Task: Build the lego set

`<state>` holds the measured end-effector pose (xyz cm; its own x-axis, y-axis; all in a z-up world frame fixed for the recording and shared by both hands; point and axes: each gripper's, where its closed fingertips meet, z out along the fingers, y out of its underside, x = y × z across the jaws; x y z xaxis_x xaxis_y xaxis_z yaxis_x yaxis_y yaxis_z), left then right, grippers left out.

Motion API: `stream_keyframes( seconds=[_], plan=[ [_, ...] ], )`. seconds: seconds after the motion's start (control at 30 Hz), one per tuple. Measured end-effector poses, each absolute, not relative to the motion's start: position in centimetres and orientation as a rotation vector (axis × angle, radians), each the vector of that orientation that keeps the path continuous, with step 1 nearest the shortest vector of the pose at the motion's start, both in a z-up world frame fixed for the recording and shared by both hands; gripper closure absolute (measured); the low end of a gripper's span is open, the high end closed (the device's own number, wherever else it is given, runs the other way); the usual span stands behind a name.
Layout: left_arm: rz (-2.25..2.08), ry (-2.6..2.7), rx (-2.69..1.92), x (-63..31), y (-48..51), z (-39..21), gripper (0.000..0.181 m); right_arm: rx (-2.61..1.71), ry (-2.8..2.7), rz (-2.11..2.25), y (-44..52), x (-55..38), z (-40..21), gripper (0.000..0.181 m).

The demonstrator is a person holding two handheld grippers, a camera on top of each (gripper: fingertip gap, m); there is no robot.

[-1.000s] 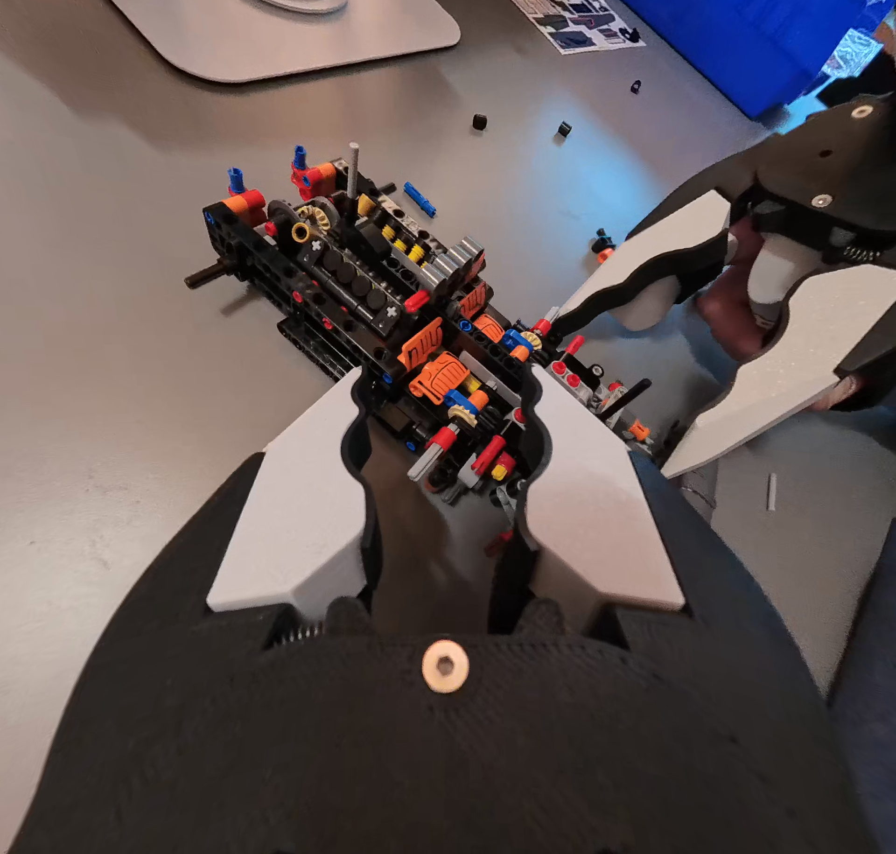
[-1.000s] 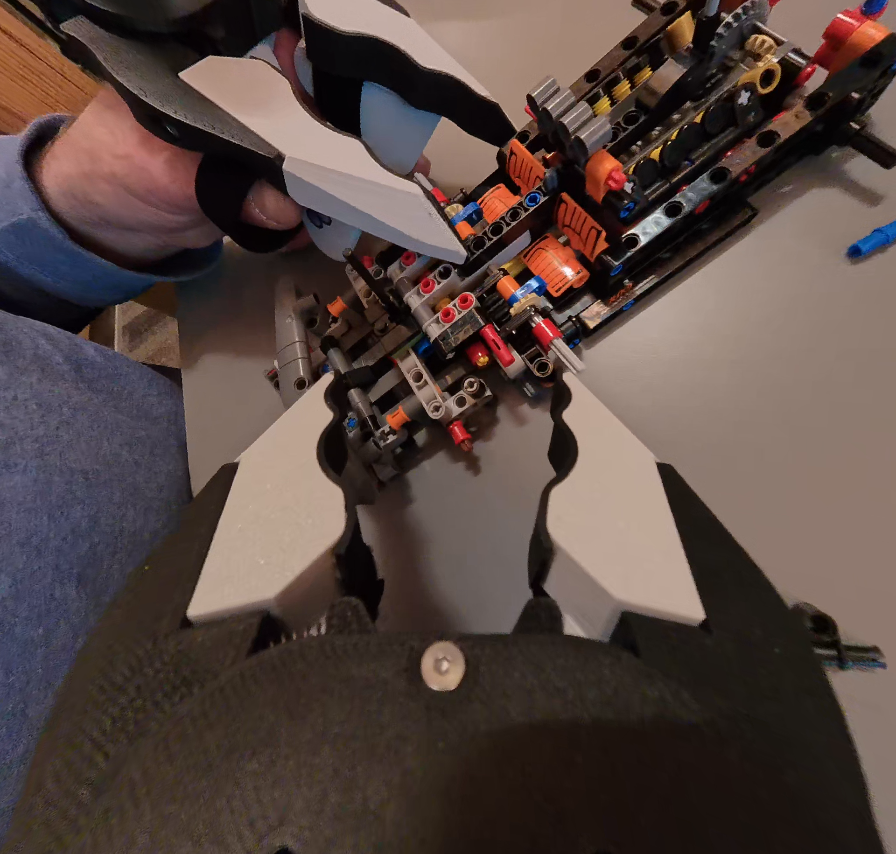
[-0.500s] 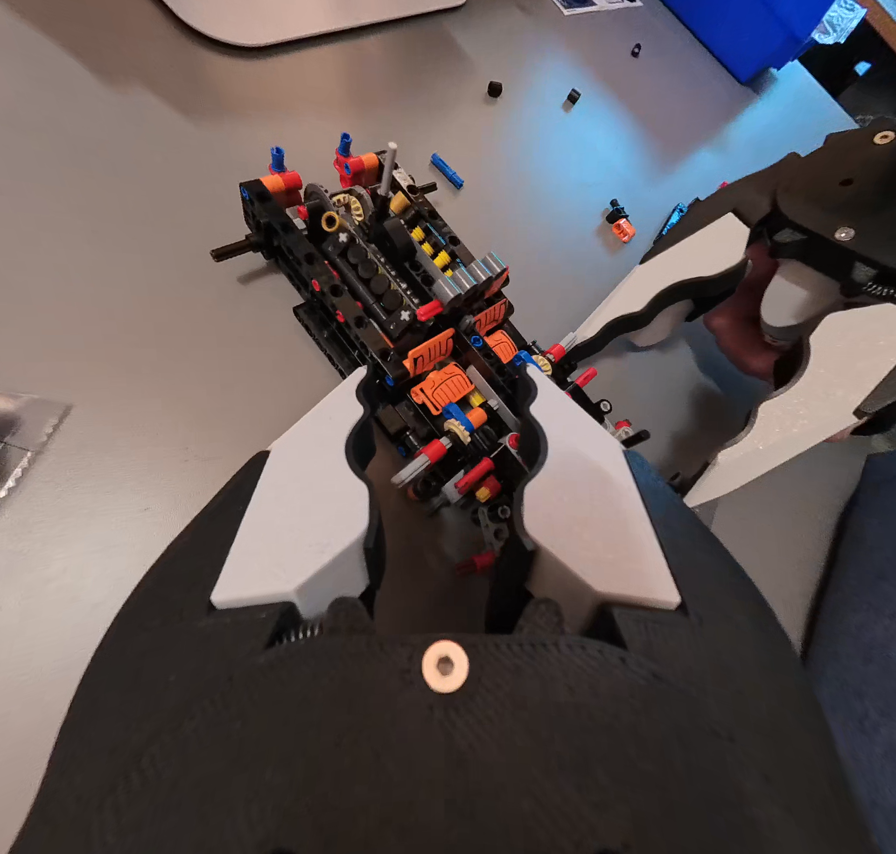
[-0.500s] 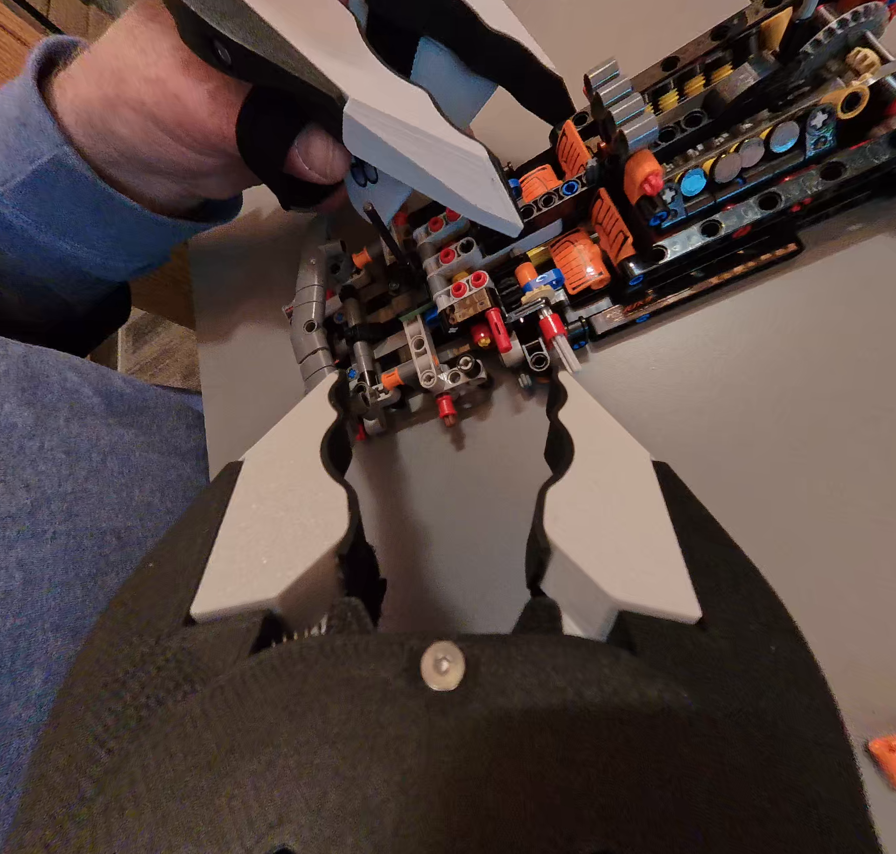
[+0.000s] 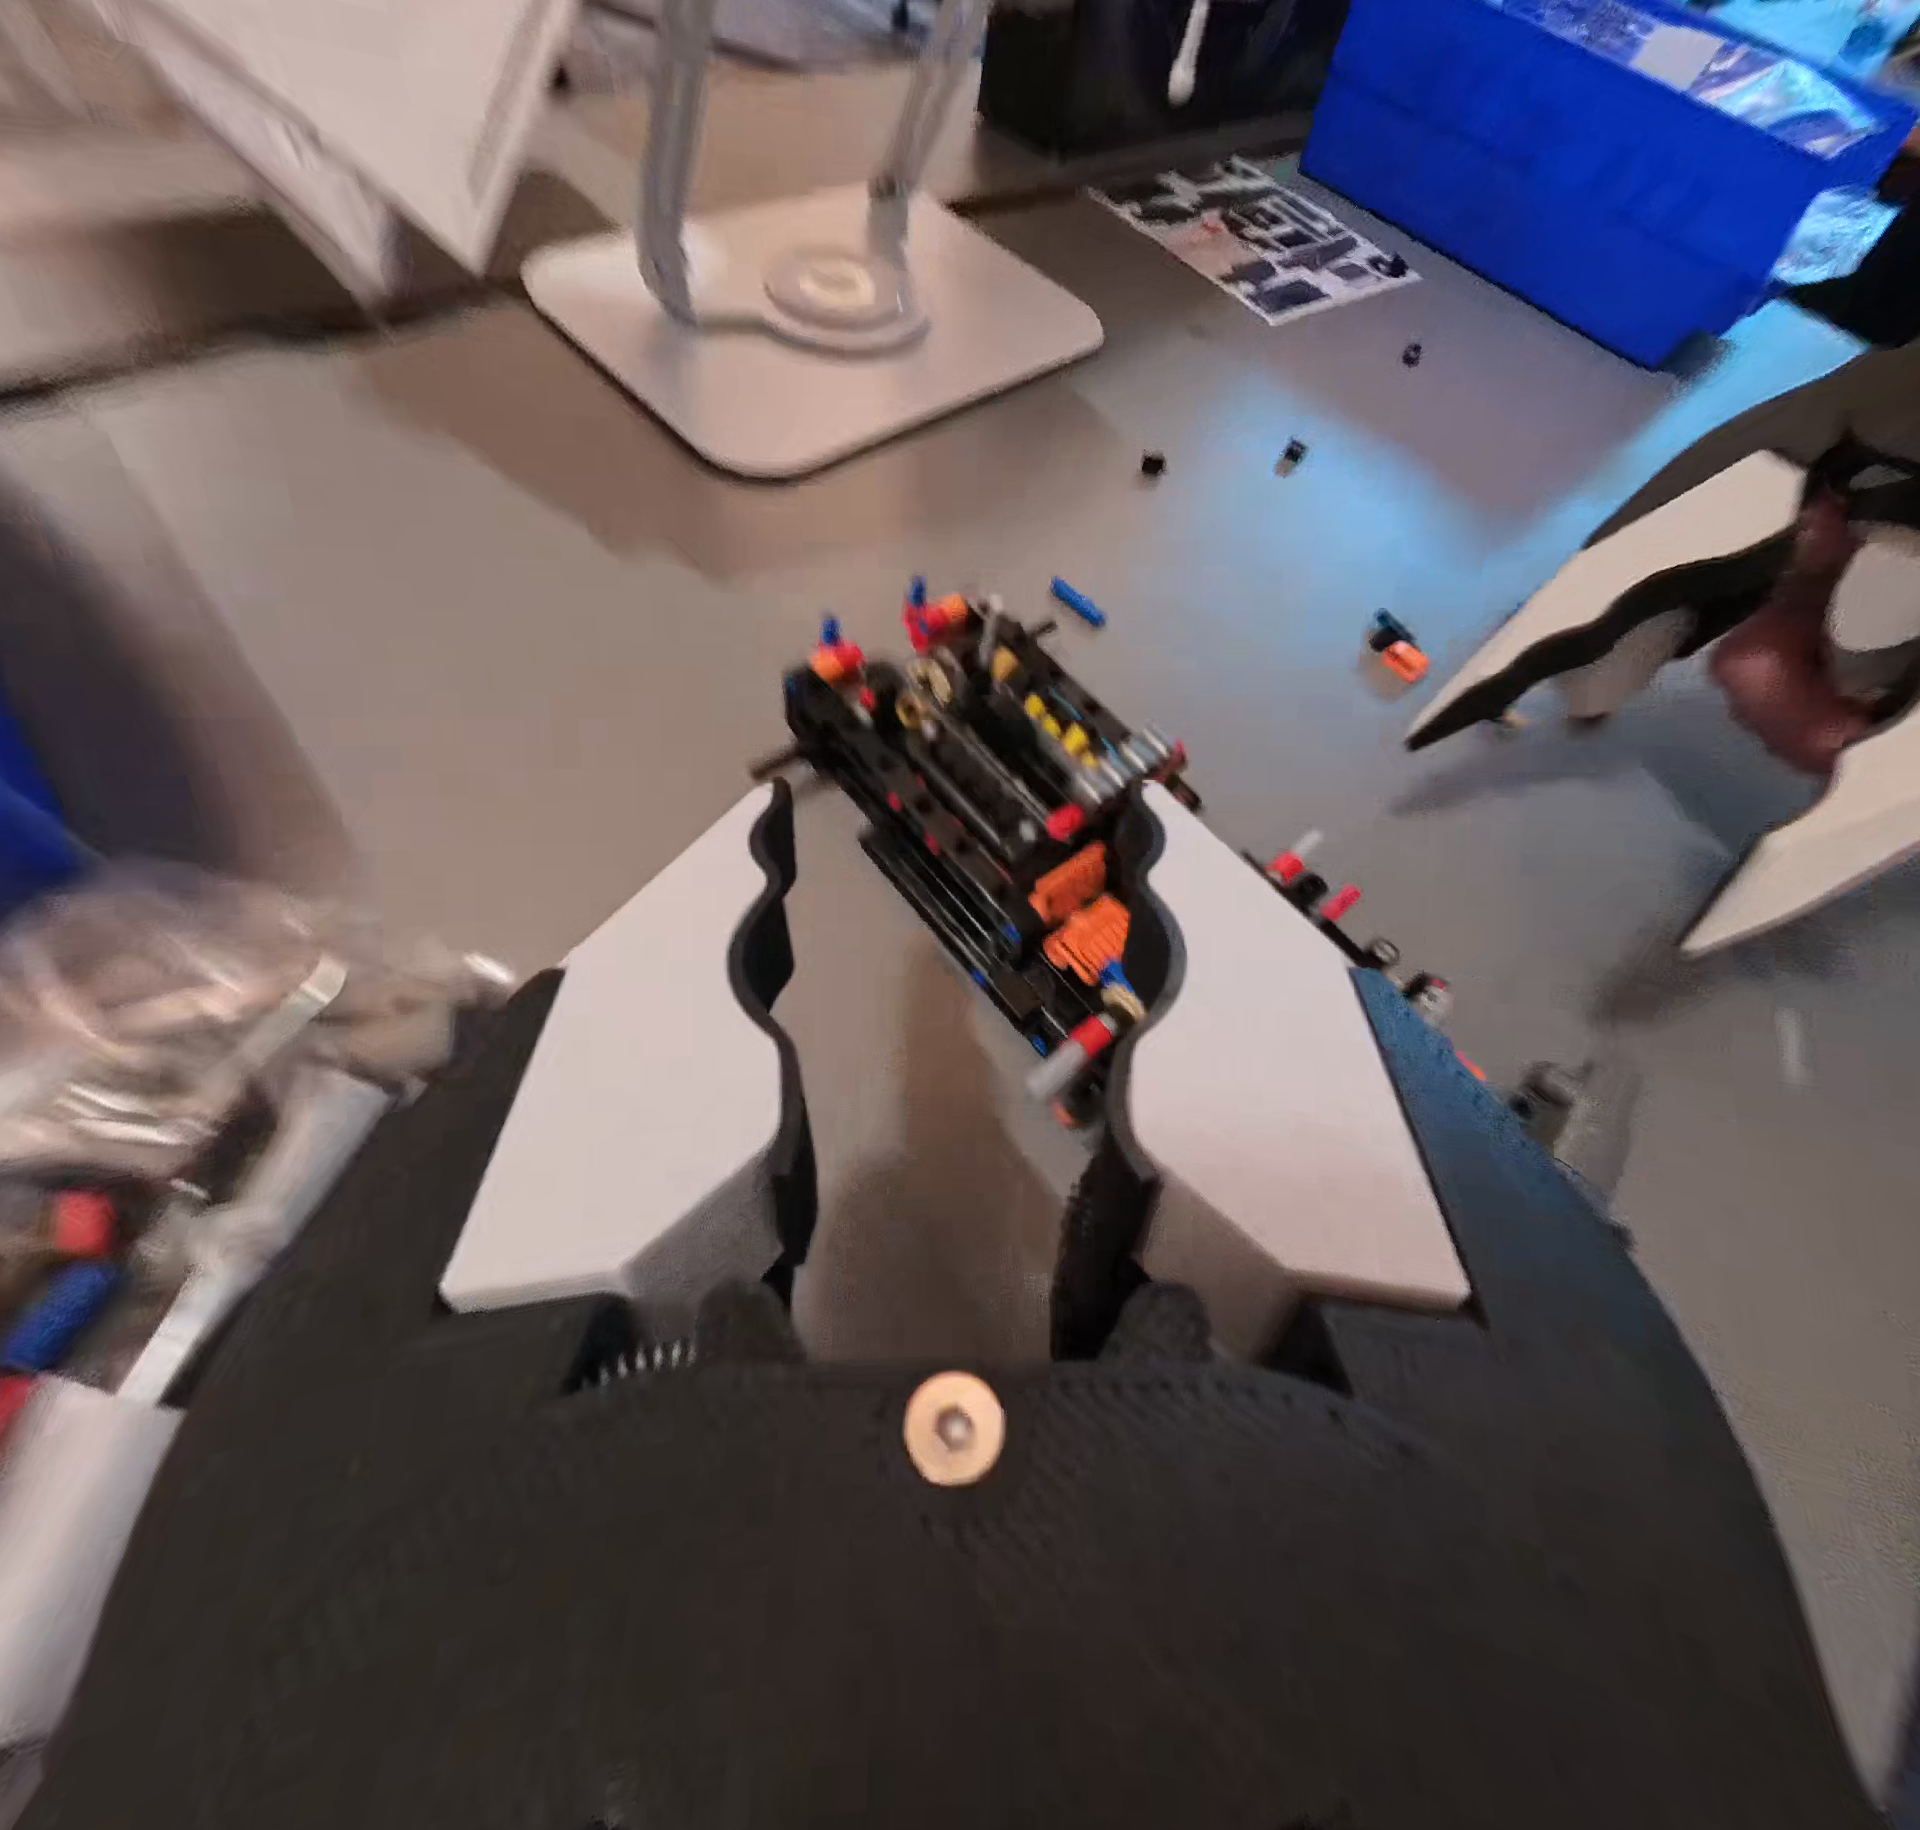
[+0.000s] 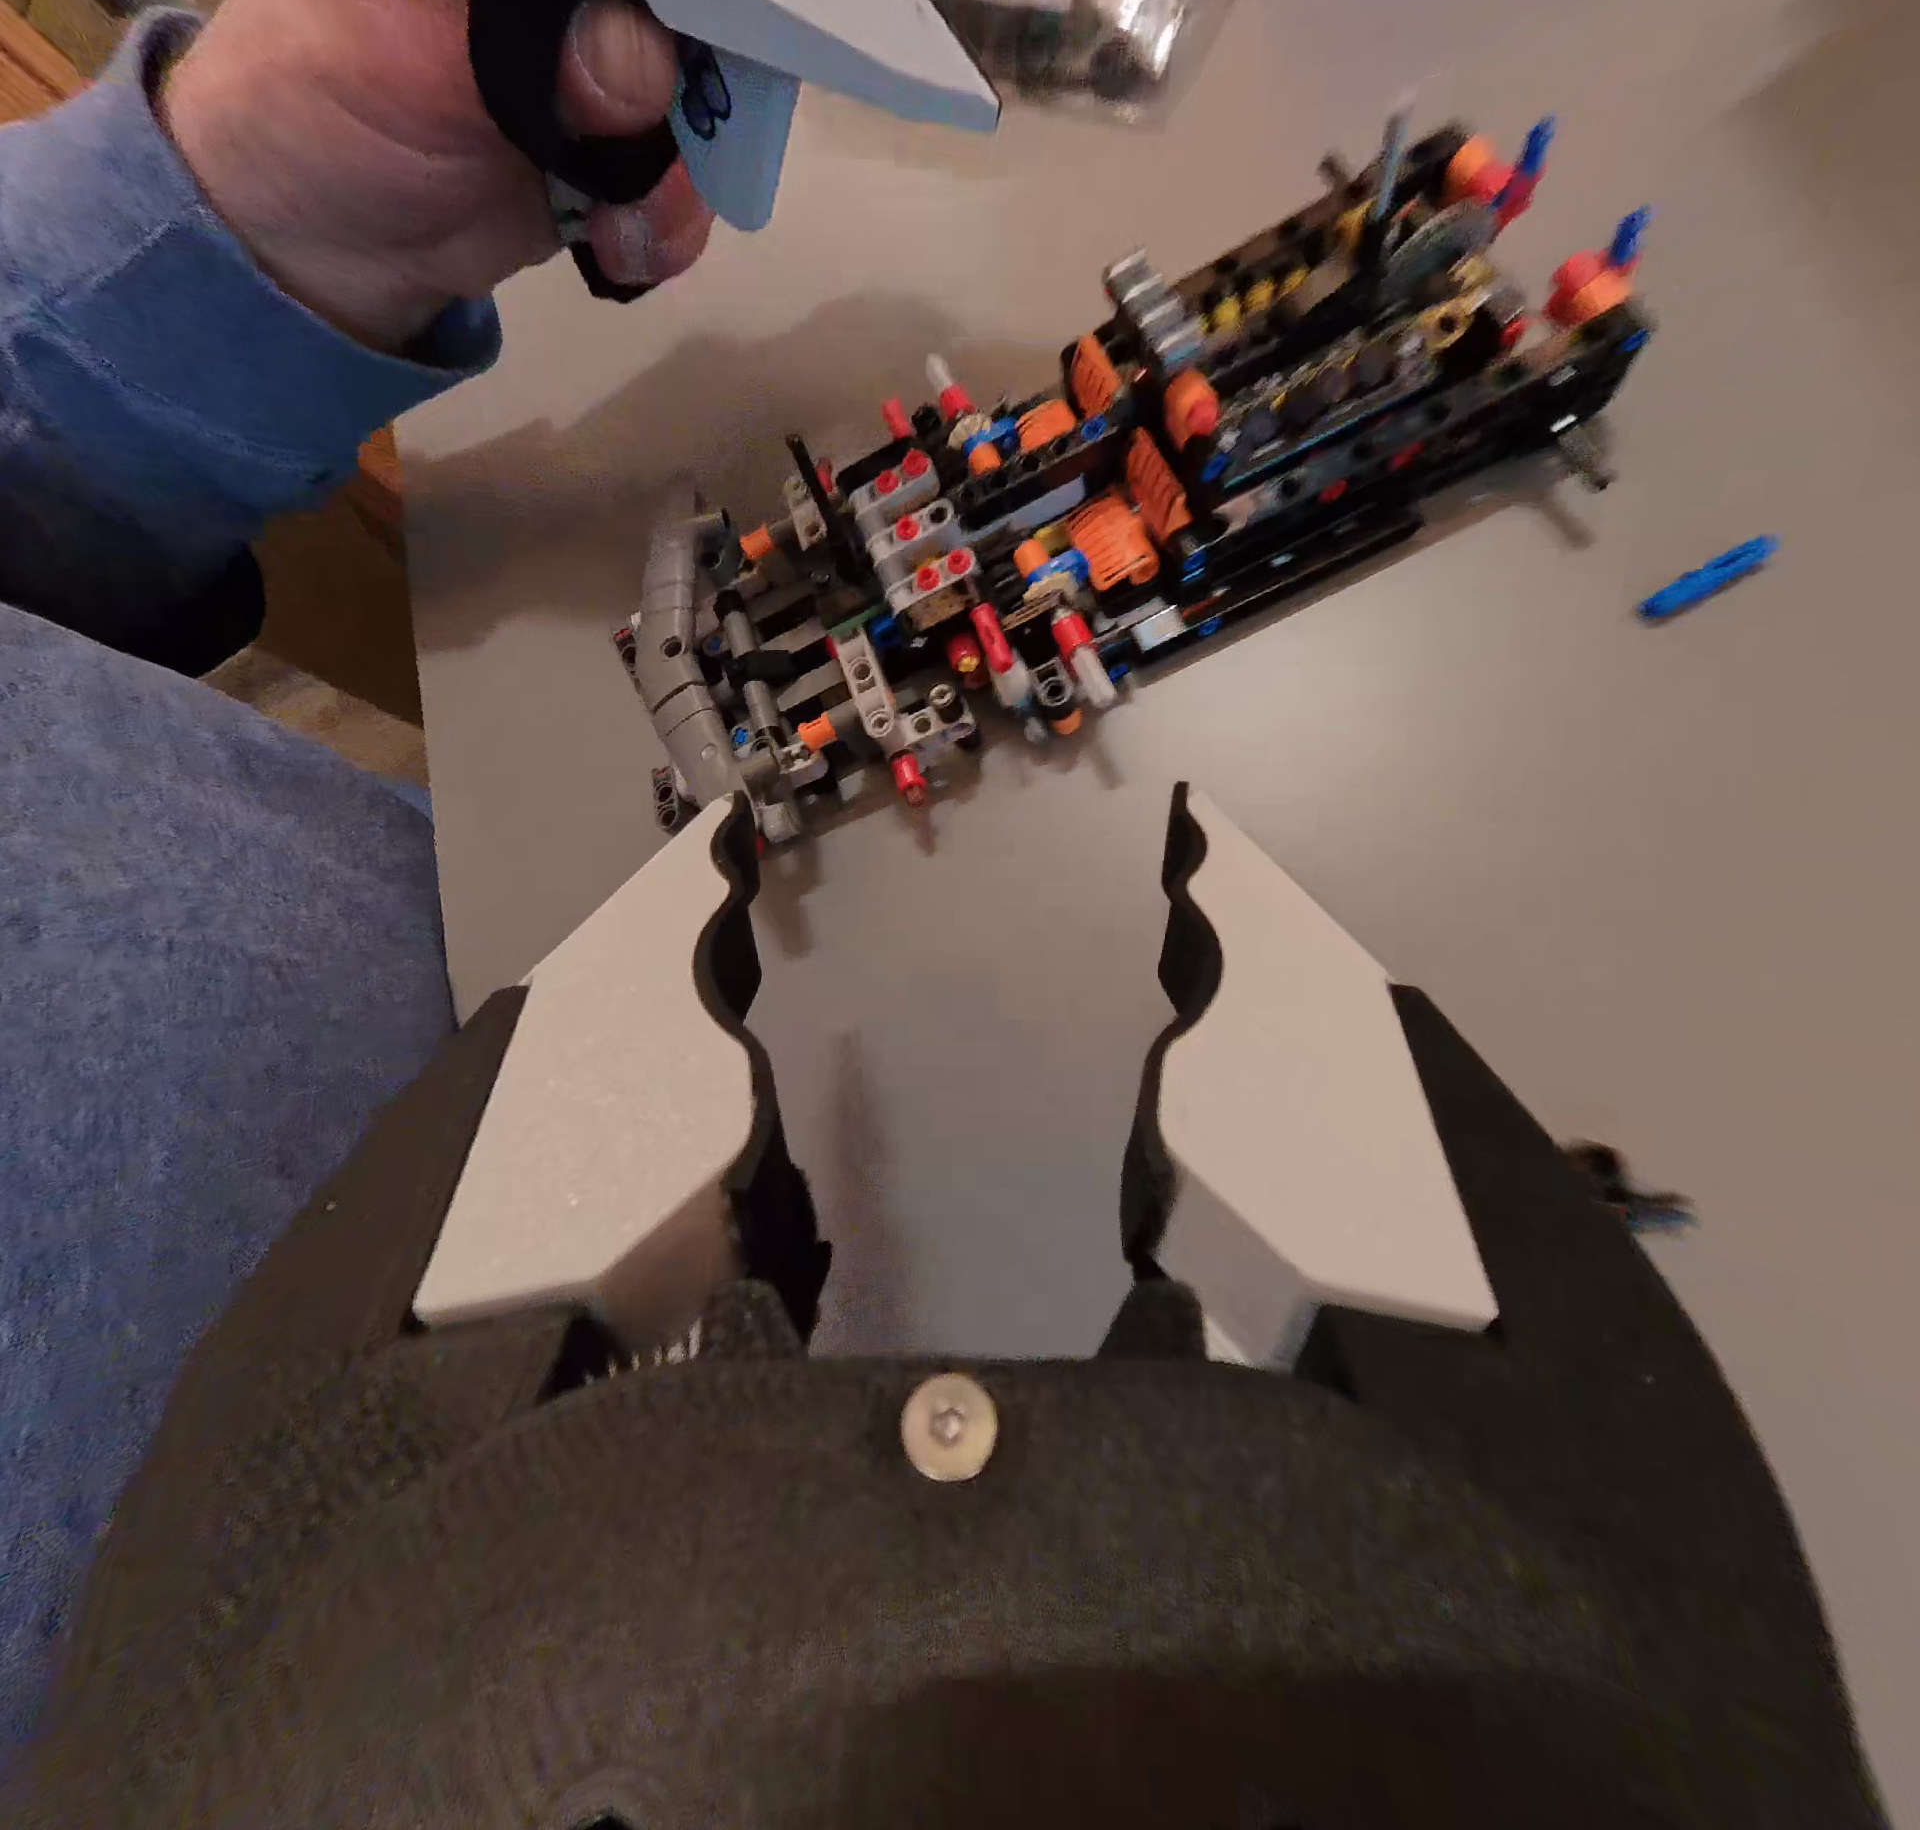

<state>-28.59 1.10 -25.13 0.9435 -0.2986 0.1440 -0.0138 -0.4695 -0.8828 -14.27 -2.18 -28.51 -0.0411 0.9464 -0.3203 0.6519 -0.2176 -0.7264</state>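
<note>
The partly built lego model [image 6: 1091, 533], a long black frame with orange, red, yellow and grey parts, lies on the grey table [image 6: 1351, 897]. In the left wrist view the model [image 5: 966, 824] shows between and beyond my left gripper's fingers, blurred. My left gripper [image 5: 964, 804] is open and empty, held above the model's near end. My right gripper [image 6: 958, 804] is open and empty, just short of the model's grey end. The left gripper [image 6: 810, 45] also shows at the top of the right wrist view. The right gripper [image 5: 1662, 720] shows at the right of the left wrist view.
A monitor stand base [image 5: 810, 326], a printed sheet [image 5: 1257, 232] and a blue bin [image 5: 1558, 149] stand at the back. Loose parts lie around: a blue pin [image 6: 1704, 575], an orange piece [image 5: 1397, 653], small black pieces [image 5: 1148, 463]. Clear bags of parts [image 5: 156, 1001] lie at the left. Measured from the fingertips, the orange piece [image 5: 1397, 653] is 10 cm or so from the right gripper and 20 cm from the left.
Both grippers have drawn back and up from the model. The left gripper rose and its view tilted up toward the room. The model stays on the table.
</note>
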Motion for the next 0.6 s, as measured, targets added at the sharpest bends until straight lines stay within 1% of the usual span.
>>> stream_keyframes(
  seconds=[0.13, 0.23, 0.4, 0.5, 0.57, 0.6],
  plan=[
    [-0.037, 0.436, -1.990, -29.1, 5.3, -20.8, 0.120, -1.822, -1.692, 1.063, 0.0, -13.3, -25.7, 0.104],
    [0.143, 0.554, -1.865, -29.0, 10.1, -17.2, 0.118, -1.793, -1.677, 0.979, 1.6, -12.5, -24.2, 0.104],
    [0.427, 0.546, -1.750, -31.4, 17.0, -15.2, 0.117, -1.814, -1.585, 0.967, 3.0, -11.0, -23.4, 0.106],
    [0.611, 0.600, -1.665, -32.8, 19.4, -15.3, 0.131, -1.844, -1.563, 0.967, 3.3, -10.0, -23.9, 0.107],
    [0.637, 0.630, -1.682, -33.4, 20.5, -16.5, 0.141, -1.859, -1.559, 0.967, 3.5, -9.5, -24.2, 0.107],
    [0.647, 0.649, -1.678, -33.5, 20.7, -16.7, 0.143, -1.863, -1.556, 0.967, 3.7, -9.4, -24.3, 0.107]
  ],
)
